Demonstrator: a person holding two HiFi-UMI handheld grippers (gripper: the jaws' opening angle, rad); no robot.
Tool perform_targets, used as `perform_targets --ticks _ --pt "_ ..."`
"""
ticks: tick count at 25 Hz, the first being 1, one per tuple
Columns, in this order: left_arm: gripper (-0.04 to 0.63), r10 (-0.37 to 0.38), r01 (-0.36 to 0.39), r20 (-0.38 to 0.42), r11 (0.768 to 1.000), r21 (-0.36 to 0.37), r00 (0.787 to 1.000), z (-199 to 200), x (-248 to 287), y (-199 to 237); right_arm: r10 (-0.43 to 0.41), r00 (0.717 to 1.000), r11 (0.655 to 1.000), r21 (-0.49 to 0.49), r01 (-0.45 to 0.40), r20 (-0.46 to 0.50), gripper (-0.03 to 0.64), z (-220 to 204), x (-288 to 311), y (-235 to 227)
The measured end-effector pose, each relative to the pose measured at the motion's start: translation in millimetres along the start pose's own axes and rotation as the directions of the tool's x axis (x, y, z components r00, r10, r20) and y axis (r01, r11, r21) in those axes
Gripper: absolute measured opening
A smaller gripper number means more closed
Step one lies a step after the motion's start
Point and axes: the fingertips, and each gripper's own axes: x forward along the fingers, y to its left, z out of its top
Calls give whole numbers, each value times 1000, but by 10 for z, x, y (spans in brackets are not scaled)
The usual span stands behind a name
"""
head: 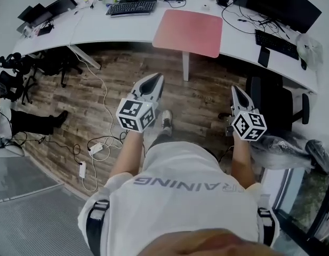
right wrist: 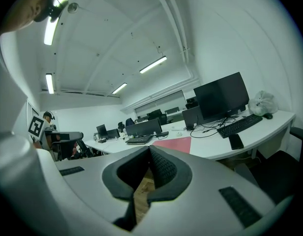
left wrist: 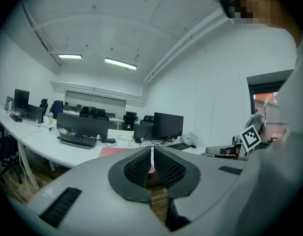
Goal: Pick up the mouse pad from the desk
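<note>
Ahead of us, across a stretch of wooden floor (head: 127, 73), the red mouse pad (head: 187, 32) lies flat on the white counter (head: 121, 30), between a keyboard (head: 131, 7) on its left and a second keyboard (head: 276, 43) on its right; its near edge seems to reach the counter's front rim or just past it, which we judge a help, since a thin sheet gives little to pinch except at a free edge. We hold the left gripper (head: 155, 78) and the right gripper (head: 237, 89) low before our waist, pointing toward the counter and well apart from the pad; nothing is touched yet. Each pair of fingers (left wrist: 138, 168) is pressed together with nothing between, as both gripper views show; we take this as a carrying posture, fit for the approach only. To lift the pad we reckon one pair must part, then close on that near edge; the cables (head: 241, 20) and a phone (head: 264, 56) lie to the right, clear of it.
</note>
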Motion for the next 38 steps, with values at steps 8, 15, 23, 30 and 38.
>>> perform_targets --ticks 8,15,23,30,38 --pt "43 -67 67 -8 998 1 998 269 652 517 -74 997 997 15 75 -16 21 174 589 -152" --pt "43 -104 104 -40 995 -3 994 387 1186 1244 -126 992 992 14 127 -24 21 322 1390 -112" --pt "43 -128 126 -58 991 -35 990 401 1566 2205 -132 991 991 -14 132 -23 21 422 2405 223" --pt "43 -132 127 -62 988 -84 989 377 1827 2680 -174 983 984 -50 172 -56 21 465 2814 250" --pt "43 -102 97 -35 988 -122 994 368 2152 2972 -177 981 983 -71 172 -73 21 593 3243 66"
